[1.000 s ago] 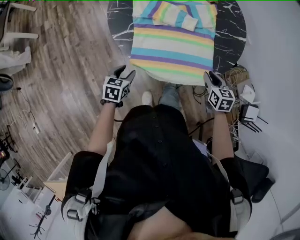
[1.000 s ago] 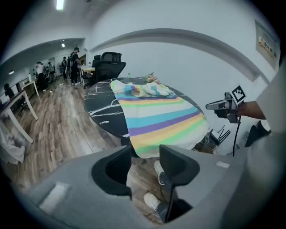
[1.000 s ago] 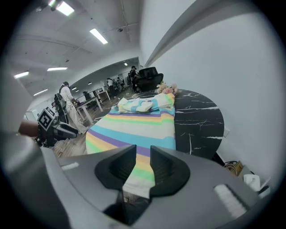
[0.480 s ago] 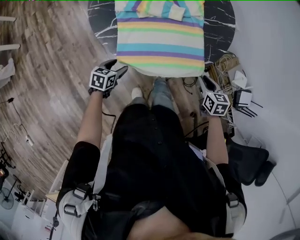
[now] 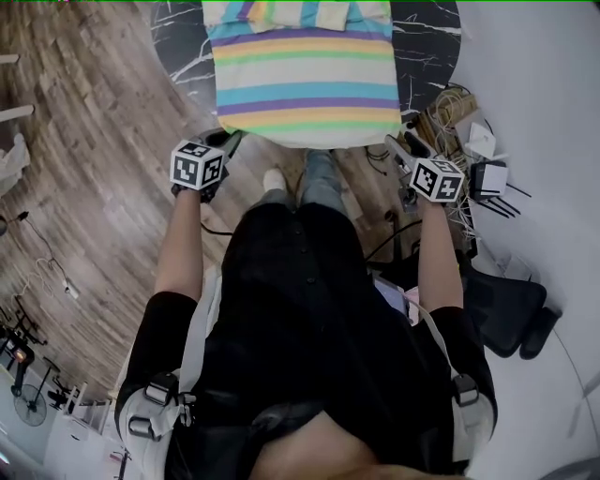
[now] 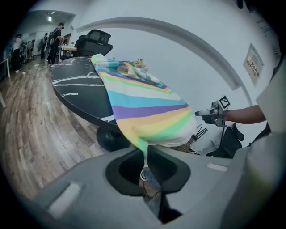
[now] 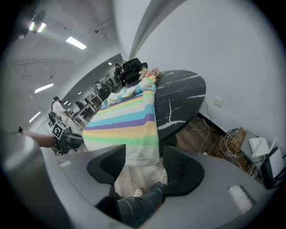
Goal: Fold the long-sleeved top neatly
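While the striped long-sleeved top (image 5: 309, 80) lies flat on the round, dark marble bench (image 5: 183, 47), with a sleeve (image 5: 352, 14) lying across its far end and its hem (image 5: 314, 139) hanging over the near edge, the step in hand looks to be taking both hem corners so the lower half can be carried up over the upper half. To do this well, the two corners should be pinched at matching spots right on the hem. They should then be lifted together and kept level, with the cloth taut between them, so the stripes stay square and the fold runs straight across. If one corner leads the other, the fold would skew. The left gripper (image 5: 225, 141) sits at the hem's left corner. Its fingers (image 6: 125, 172) have just been closing and now press together on a thin edge of green and white cloth. The right gripper (image 5: 405, 145) sits at the opposite corner. Its fingers (image 7: 185, 172) have just been opening and stand wide apart, with the white right corner hanging just ahead of the gap, so nothing is gripped on that side yet.
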A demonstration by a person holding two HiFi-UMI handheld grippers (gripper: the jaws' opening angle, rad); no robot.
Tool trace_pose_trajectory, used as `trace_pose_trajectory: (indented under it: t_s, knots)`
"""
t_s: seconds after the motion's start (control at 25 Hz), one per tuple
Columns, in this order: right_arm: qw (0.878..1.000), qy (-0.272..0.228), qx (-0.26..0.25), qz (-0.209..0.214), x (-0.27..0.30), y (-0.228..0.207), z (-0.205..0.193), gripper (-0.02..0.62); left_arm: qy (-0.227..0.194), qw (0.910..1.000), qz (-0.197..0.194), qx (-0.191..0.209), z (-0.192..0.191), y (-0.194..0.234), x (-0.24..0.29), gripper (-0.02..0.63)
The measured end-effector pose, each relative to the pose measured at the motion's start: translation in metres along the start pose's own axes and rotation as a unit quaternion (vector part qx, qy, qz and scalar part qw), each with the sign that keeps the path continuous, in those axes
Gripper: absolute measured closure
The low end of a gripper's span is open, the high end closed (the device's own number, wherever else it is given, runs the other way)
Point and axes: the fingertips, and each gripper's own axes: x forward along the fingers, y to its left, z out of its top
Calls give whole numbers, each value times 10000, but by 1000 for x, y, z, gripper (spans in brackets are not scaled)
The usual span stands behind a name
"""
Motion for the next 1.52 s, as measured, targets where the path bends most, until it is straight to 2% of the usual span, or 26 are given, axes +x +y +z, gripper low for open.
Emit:
trace_pose_trajectory:
  t_s: [0.24,0.32,0.52,0.6,0.92,1.52]
  knots:
    - [9926,242,812,875,24,-8,-5,336,80,9999,-38,106,1,-11,-20,577]
    - [9901,254,939,1010,26,-4,-4,350,86,9999,10,132,2,-11,-24,577]
    - [9910,294,884,958,21,5,-6,516,44,9999,28,107,3,-13,-32,578]
    - [9923,234,806,916,17,9,-5,557,-24,10000,7,62,5,-15,-36,580]
    - [9951,16,703,696,3,21,-18,568,-121,9999,-106,59,-10,-20,-48,581]
    - [9940,28,939,560,-44,56,-97,568,266,9990,-148,333,-72,-48,-83,581]
